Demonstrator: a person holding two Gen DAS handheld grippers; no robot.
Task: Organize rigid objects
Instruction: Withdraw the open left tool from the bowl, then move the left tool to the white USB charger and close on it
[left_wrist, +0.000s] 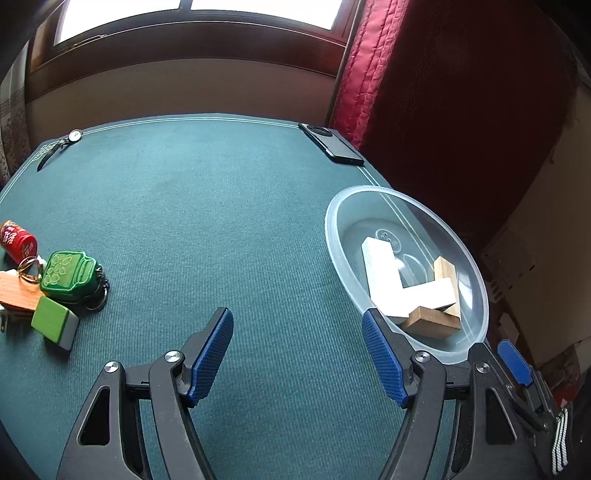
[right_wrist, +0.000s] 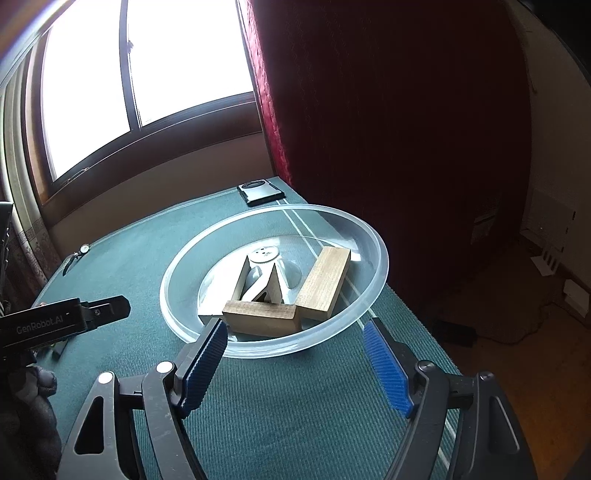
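A clear plastic bowl sits at the table's right edge. It holds a white L-shaped block and a wooden L-shaped block. My left gripper is open and empty over the green mat, left of the bowl. My right gripper is open and empty just in front of the bowl. At the left edge lie a green jar keychain, a green-topped tile, a red can and an orange wooden piece.
A black phone lies at the table's far right corner. A wristwatch lies at the far left edge. A red curtain hangs past the right edge. The green mat covers the table.
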